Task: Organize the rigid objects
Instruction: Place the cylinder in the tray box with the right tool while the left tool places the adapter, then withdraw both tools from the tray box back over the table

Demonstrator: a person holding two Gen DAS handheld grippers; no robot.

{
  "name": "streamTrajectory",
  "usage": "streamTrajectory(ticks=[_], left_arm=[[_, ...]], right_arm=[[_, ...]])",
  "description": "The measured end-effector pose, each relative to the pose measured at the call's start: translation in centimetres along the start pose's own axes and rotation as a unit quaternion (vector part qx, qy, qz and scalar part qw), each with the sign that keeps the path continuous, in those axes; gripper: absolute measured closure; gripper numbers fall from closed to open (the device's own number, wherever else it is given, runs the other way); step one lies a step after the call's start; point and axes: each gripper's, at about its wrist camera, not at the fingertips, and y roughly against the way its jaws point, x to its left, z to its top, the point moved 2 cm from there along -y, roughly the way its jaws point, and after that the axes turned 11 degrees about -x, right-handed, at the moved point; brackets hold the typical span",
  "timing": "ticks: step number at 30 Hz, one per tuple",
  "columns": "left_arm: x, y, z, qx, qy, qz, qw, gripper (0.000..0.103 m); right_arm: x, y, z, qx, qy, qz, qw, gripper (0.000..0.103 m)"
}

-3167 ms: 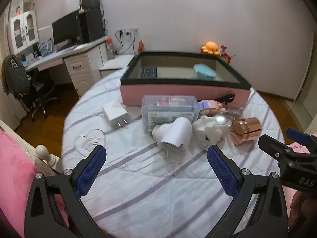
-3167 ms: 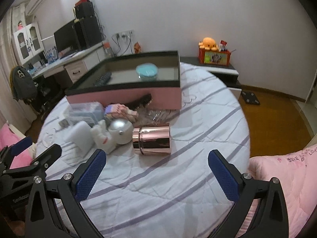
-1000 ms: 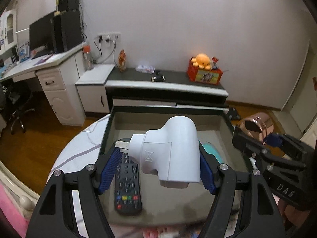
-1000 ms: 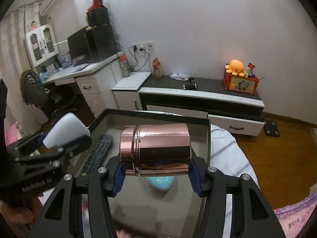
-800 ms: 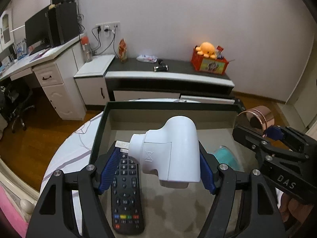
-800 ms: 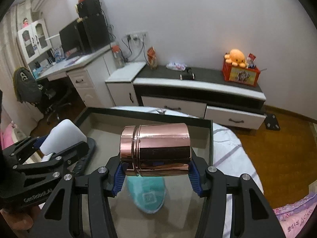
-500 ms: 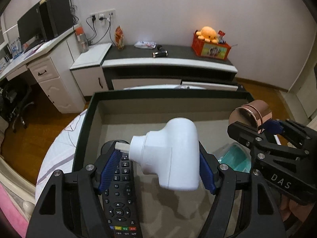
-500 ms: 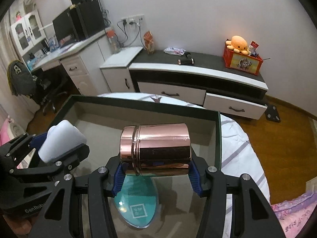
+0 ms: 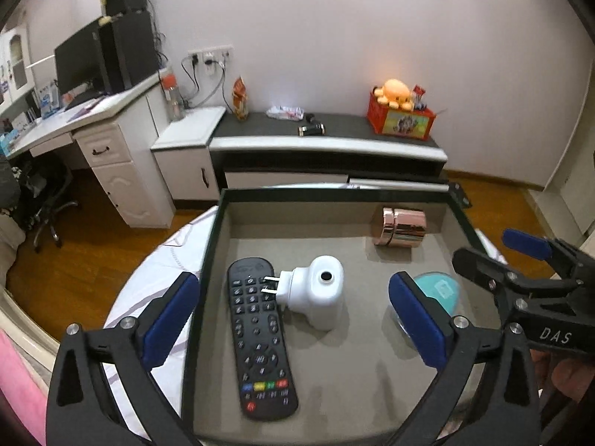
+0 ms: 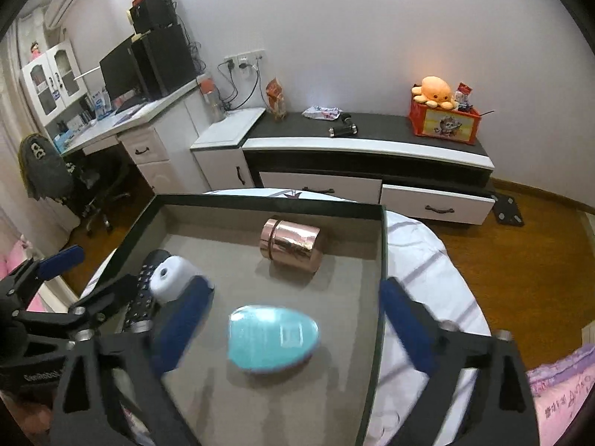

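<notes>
A dark-rimmed box (image 9: 282,195) (image 10: 375,297) with a grey floor lies on the bed. Inside it rest a white plug-in device (image 9: 316,291) (image 10: 173,278), its prongs over a black remote (image 9: 260,342) (image 10: 143,297), a rose-gold tin (image 9: 399,226) (image 10: 292,245) on its side near the far wall, and a teal oval case (image 9: 440,291) (image 10: 273,338). My left gripper (image 9: 293,319) (image 10: 68,271) hangs above the white device, jaws opening, nothing between them. My right gripper (image 10: 293,323) (image 9: 494,249) hovers over the teal case, jaws opening, empty.
The box sits on a white striped bedsheet (image 10: 420,260). Beyond the bed stand a low black-and-white cabinet (image 10: 364,156) with an orange plush box (image 10: 442,111), and a white desk (image 9: 104,130) with a monitor. Pink bedding (image 10: 561,401) lies at the right.
Both grippers have opened. The white device dropped from the left jaws onto the box floor beside the remote, and the rose-gold tin left the right jaws and lies near the far wall.
</notes>
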Motion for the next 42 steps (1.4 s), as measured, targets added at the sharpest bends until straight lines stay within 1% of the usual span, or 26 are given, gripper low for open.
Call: streamTrajectory(ticks=[1,4,6,11,16,23,27,32,39,42], left_arm=[[0.3,1.0,-0.1,-0.009,0.006,0.001,0.9999,0.000],[1.1,3.8,-0.4,-0.024,0.024,0.006,0.9994,0.000],[1.7,5.8,-0.9,-0.034,0.035,0.007,0.9988,0.000],[2.5,10.2,-2.3,-0.052,0.044,0.018,0.9975,0.000],[2.7,13.7,-4.1,-0.057,0.055,0.020,0.9967,0.000],[2.6,17.6,-6.8,-0.062,0.065,0.020,0.9957,0.000],[2.3,19.5,-8.5,-0.064,0.067,0.023,0.9955,0.000],[2.1,20.8,-11.4,-0.050,0.071,0.029,0.9958,0.000],[1.9,22.0,-14.1,-0.031,0.077,0.031,0.9961,0.000],[1.7,22.6,-14.6,-0.030,0.075,0.030,0.9963,0.000]], right_arm=[[-0.1,1.1,-0.2,-0.011,-0.006,-0.001,1.000,0.000],[-0.1,3.3,-0.8,-0.027,-0.030,0.014,0.999,0.000],[0.3,4.5,-1.2,-0.034,-0.034,0.018,0.999,0.000],[1.5,8.6,-3.0,-0.056,-0.044,0.028,0.997,0.000],[2.1,12.1,-4.8,-0.072,-0.051,0.031,0.996,0.000],[3.0,17.4,-7.6,-0.108,-0.051,0.023,0.993,0.000],[3.7,19.9,-9.5,-0.117,-0.040,0.018,0.992,0.000],[4.4,21.9,-12.1,-0.118,-0.039,0.020,0.992,0.000],[5.3,23.0,-15.2,-0.100,-0.030,0.024,0.994,0.000],[5.3,23.5,-15.7,-0.100,-0.032,0.024,0.994,0.000]])
